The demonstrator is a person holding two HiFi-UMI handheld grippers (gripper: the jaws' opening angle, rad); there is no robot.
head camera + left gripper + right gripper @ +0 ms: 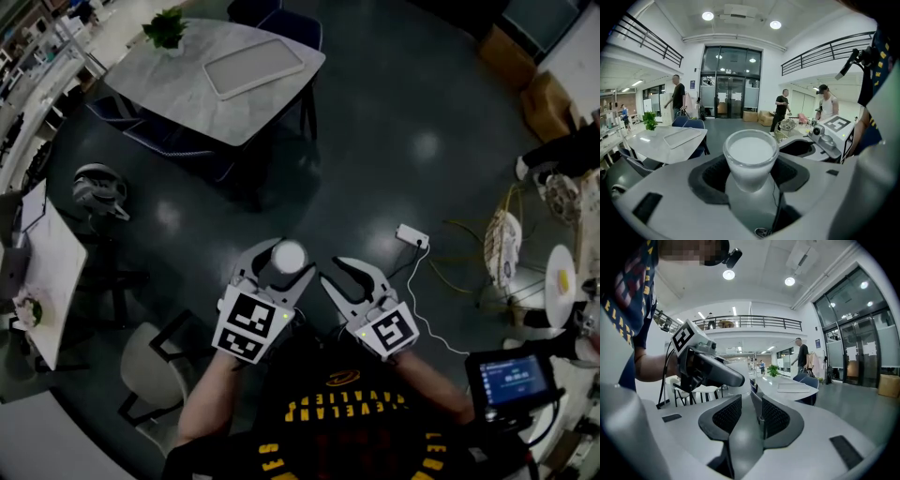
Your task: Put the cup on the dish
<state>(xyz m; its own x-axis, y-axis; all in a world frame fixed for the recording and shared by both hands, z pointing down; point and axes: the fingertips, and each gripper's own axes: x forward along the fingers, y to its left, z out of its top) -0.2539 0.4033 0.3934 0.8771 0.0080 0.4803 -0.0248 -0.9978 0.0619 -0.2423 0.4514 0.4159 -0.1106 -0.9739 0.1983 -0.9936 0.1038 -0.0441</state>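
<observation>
A white frosted cup sits between the jaws of my left gripper, which is shut on it and held up in the air over the dark floor. In the left gripper view the cup stands upright, its narrower lower part pinched by the black pads. My right gripper hovers just right of it, open with nothing between its ribbed pads. A flat white rectangular dish lies on the marble table well ahead; it also shows as the dish in the left gripper view.
A potted plant stands on the table's far end, with blue chairs around it. A power strip and cables lie on the floor to the right. Cardboard boxes sit far right, a white chair near left. People stand by the glass doors.
</observation>
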